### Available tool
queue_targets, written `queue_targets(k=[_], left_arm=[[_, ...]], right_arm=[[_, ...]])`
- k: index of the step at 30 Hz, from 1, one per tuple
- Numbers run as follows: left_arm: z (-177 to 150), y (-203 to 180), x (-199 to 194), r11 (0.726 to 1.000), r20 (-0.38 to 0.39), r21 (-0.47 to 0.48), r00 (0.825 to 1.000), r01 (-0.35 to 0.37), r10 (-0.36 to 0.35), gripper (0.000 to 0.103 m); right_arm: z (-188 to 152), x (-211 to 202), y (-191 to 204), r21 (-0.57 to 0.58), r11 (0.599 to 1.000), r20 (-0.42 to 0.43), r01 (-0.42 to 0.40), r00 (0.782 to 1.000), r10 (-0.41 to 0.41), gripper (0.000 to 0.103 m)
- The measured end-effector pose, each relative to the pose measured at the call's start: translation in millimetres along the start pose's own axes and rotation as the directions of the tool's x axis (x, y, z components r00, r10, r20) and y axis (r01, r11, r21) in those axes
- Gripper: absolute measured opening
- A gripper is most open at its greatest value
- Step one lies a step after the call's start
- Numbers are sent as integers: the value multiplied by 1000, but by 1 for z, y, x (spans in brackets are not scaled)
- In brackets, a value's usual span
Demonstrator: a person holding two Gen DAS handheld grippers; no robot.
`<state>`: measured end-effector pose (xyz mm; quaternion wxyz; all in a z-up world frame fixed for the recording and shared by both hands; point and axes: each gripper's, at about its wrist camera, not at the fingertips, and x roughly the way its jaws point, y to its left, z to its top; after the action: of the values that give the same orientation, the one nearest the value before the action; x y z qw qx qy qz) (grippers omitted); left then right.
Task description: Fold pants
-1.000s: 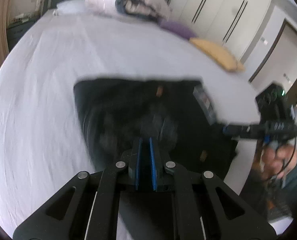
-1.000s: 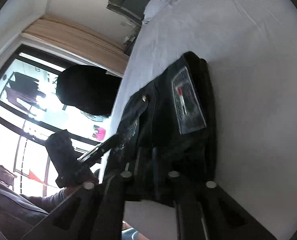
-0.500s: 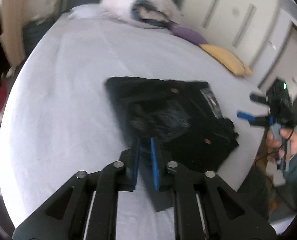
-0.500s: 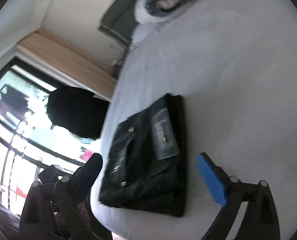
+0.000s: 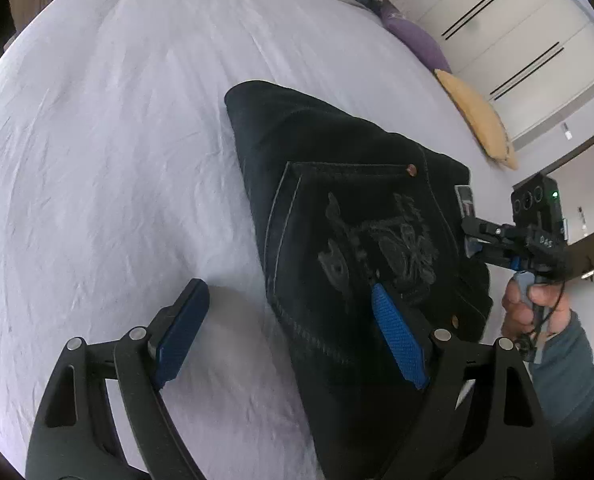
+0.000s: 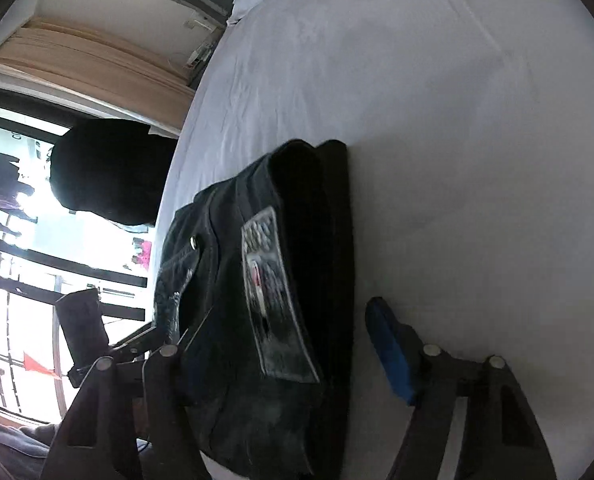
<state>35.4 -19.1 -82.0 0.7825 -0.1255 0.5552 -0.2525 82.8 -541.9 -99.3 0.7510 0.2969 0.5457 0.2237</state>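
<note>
— On the bed, item one?
— Black pants, folded into a compact stack, near the edge.
— Left tool?
— Released, jaws wide, straddling the stack's side.
— Right tool?
— Released too, spread over the label end.

I see matt black denim jeans with a woven waistband patch on a wrinkled cotton-looking bedsheet.
</note>
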Motion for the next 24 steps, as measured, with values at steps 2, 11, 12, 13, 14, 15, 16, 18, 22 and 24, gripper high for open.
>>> queue_targets(k=[2,11,12,13,14,15,16,18,22,24], left_arm=[[5,-2,5,1000,-28,8,1000,10,-10,83],[15,-29,12,999,-15,49,1000,-10,11,28],[16,-32,9,998,-7,55,1000,-11,11,23],[17,-32,6,999,-2,48,1000,-2,2,22],[18,-31,3,999,2,41,1000,7,-7,21],[20,-29,-2,999,7,31,1000,18,-18,20],[23,-26,-10,999,15,23,999,28,-28,20],[31,-23,-26,999,51,22,998,26,-27,20],[62,-12,-64,999,147,42,989,-8,1,19],[84,-2,-77,998,177,50,984,-37,28,20]], right_arm=[[-4,1,-7,21,1000,-7,-11,1000,11,59],[-13,-7,34,-139,972,46,190,982,-185,25],[-13,-10,43,-158,965,64,210,977,-202,23],[-14,-13,49,-171,961,78,220,975,-209,22],[-13,-17,60,-190,955,99,226,973,-211,21],[-10,-20,67,-199,954,111,226,972,-207,21],[-4,-22,79,-213,951,127,224,972,-200,21],[6,-25,100,-243,946,154,216,971,-182,21],[33,-15,141,-306,932,191,192,972,-137,21],[57,-3,155,-320,930,197,181,973,-121,20]])
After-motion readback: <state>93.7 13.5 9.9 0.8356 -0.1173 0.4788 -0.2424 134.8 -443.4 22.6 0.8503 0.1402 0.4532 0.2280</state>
